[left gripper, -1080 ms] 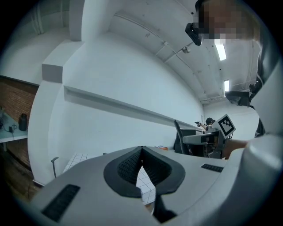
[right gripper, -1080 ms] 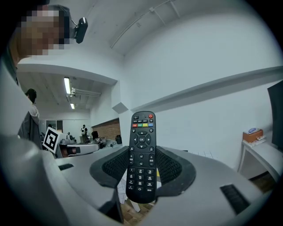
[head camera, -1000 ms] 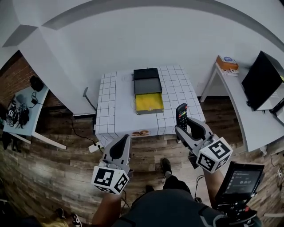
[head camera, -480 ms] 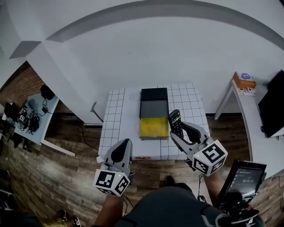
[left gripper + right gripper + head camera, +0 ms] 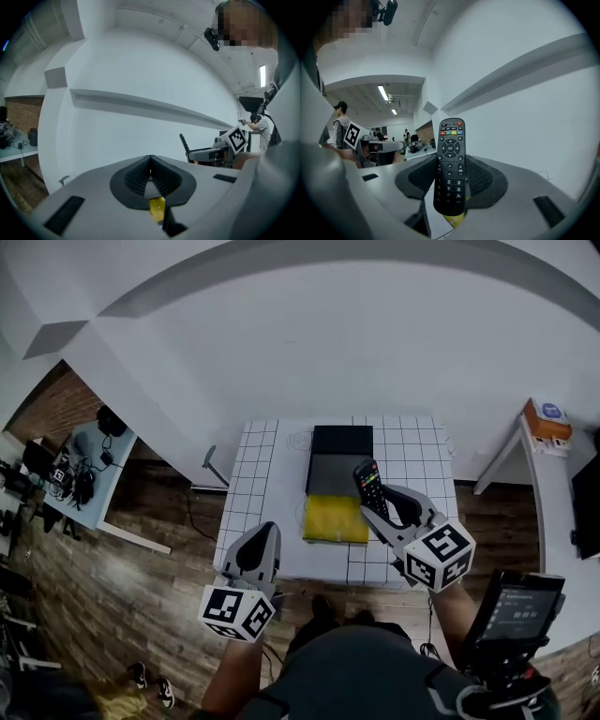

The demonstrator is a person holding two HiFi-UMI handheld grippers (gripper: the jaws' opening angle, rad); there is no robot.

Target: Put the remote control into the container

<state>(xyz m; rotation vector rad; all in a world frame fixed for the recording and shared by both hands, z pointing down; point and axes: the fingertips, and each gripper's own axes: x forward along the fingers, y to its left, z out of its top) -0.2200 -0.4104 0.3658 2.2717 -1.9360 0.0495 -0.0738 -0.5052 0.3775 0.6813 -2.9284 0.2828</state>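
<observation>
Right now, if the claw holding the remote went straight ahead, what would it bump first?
Probably the white wall behind the table: the right gripper, holding the remote, seems to point above the yellow container, though depth is unclear.

Head view: overhead, steeply down, table (image 5: 272,486) mid-frame, far.
Gripper views: level along own jaws, facing wall (image 5: 140,140).
Shared: container (image 5: 336,519).

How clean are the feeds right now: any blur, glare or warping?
Head view: heavy fisheye bows the edges of the wall into arcs, but the table and yellow container are sharp and evenly lit. Right gripper view: remote control crisp, no glare on its buttons. Left gripper view: sharp, dark corners.
</observation>
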